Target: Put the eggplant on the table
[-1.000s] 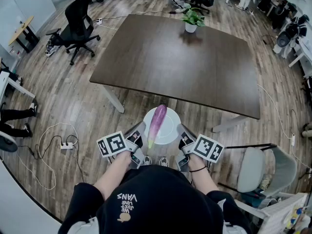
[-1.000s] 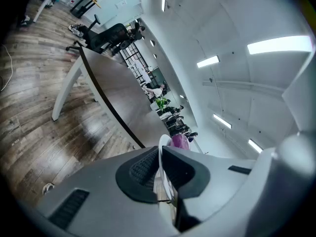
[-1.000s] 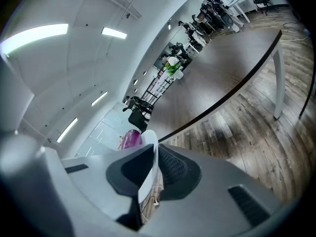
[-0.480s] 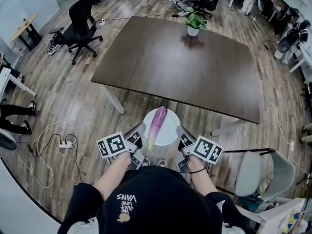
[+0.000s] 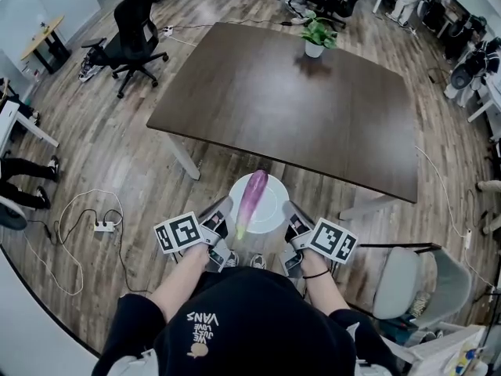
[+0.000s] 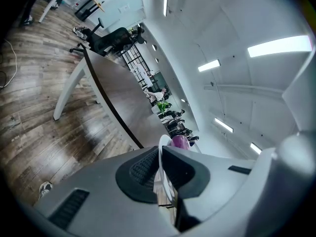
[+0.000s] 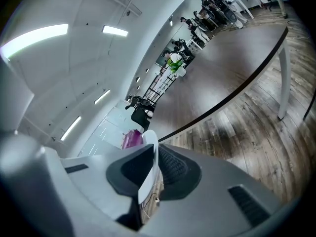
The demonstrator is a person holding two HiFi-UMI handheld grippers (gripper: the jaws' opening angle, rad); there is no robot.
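The left gripper point(image 5: 220, 216) and right gripper point(image 5: 293, 218), low in the centre of the head view, each have their jaws clamped on opposite edges of a white plate point(image 5: 274, 204). The purple eggplant point(image 5: 252, 195) lies lengthwise on that plate, just below the near edge of the dark table point(image 5: 290, 100), which fills the upper middle.

You're standing over a grey-brown wood-plank floor point(image 5: 117, 155), with a wide dark brown rectangular table point(image 5: 290, 108) straight ahead of you. A small green potted plant in a white pot point(image 5: 315, 37) sits near its far edge. A black swivel office chair point(image 5: 129, 34) stands off to your left, and a pale grey chair point(image 5: 407, 276) is close on your right. Long white ceiling light strips point(image 6: 281, 46) glow overhead.
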